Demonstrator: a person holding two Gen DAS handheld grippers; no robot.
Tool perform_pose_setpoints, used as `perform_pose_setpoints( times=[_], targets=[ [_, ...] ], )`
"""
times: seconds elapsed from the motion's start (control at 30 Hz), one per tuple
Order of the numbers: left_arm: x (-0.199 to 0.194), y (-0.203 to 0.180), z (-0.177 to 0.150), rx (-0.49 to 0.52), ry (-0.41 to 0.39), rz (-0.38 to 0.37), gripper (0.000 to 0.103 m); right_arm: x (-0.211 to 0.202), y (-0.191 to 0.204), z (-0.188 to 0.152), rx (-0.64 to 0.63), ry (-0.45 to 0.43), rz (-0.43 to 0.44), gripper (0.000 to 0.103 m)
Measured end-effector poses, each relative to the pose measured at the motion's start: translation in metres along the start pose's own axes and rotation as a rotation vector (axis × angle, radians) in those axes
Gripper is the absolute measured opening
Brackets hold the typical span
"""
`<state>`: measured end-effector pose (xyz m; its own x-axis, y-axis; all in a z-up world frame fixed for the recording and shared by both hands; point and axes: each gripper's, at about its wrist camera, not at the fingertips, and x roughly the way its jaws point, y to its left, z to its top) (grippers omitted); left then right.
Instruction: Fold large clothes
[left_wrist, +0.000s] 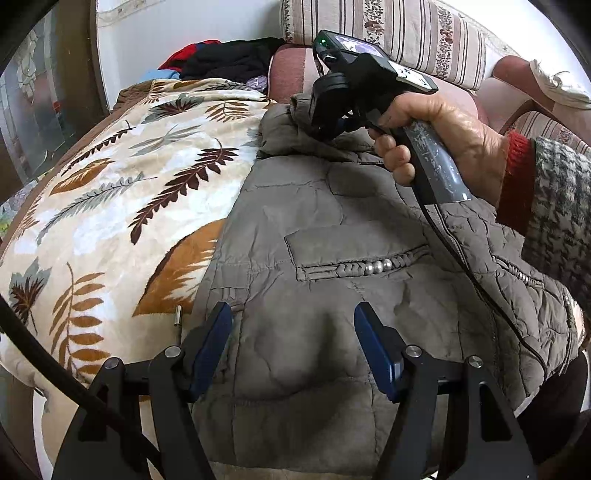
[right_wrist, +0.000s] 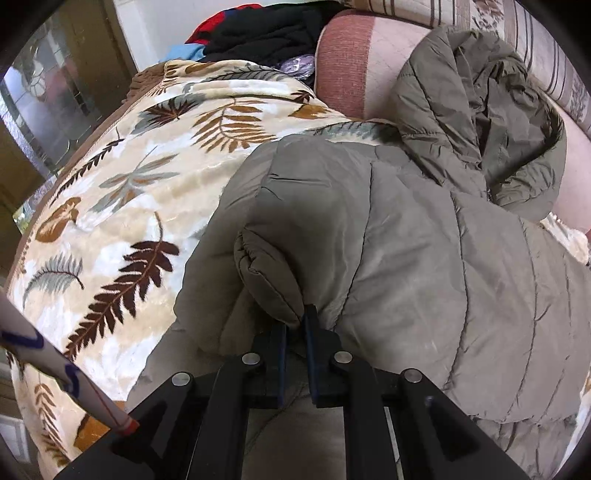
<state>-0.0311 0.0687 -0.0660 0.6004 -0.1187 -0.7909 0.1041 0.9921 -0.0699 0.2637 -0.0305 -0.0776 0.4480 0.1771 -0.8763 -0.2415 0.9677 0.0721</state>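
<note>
1. Your right gripper (right_wrist: 295, 343) is pinched nearly closed on a puffy fold of the quilted jacket (left_wrist: 332, 295), probably a sleeve cuff or sleeve end. The grip looks meant to carry that sleeve across the body for a fold.

2. Your left gripper (left_wrist: 293, 354) is spread wide with nothing between its blue pads (left_wrist: 210, 350). It hovers over the jacket's lower panel, just below the trimmed pocket flap (left_wrist: 354, 258), likely ready to pin or smooth the cloth.

3. The jacket lies on the leaf-print blanket (left_wrist: 110, 206), along the blanket's right-hand side as the left wrist view shows it.

4. Its long axis runs away from you: hem nearest, hood (right_wrist: 498, 122) farthest, slumped against the pink sofa cushion (right_wrist: 347, 66) beyond the blanket.

5. Your right hand (left_wrist: 443, 136) holds its gripper over the jacket's upper part, nearer the hood end.

6. The body is unfolded apart from the lifted sleeve, so I judge folding is at an early stage.
</note>
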Motion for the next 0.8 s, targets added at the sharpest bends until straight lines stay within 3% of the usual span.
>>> perform_pose_setpoints(
  times=[0.1,0.13,0.17,0.23,0.43,0.67,0.8],
  targets=[
    [-0.006,-0.001,0.000,-0.007,-0.002,0.015,0.068,-0.009,0.003,0.001,-0.018,-0.013,-0.025,0.022],
    [-0.010,-0.001,0.001,-0.008,-0.008,0.026,0.068,-0.015,0.003,0.000,-0.013,-0.025,-0.011,0.037],
    [-0.014,0.000,0.001,-0.011,-0.014,0.037,0.068,-0.026,0.003,-0.002,-0.003,-0.049,0.010,0.058],
    [-0.018,0.001,0.003,-0.017,-0.020,0.050,0.068,-0.048,0.002,-0.010,0.004,-0.108,0.012,0.074],
    [-0.031,-0.003,0.006,-0.009,-0.031,0.072,0.068,-0.108,-0.034,-0.066,-0.001,-0.161,0.010,0.074],
    [-0.034,0.010,0.017,-0.036,-0.026,0.094,0.069,-0.174,-0.163,-0.176,0.239,-0.133,-0.014,0.074],
    [-0.021,0.035,0.027,-0.087,0.007,0.099,0.073,-0.215,-0.241,-0.249,0.387,-0.120,-0.133,0.076]
  ],
)
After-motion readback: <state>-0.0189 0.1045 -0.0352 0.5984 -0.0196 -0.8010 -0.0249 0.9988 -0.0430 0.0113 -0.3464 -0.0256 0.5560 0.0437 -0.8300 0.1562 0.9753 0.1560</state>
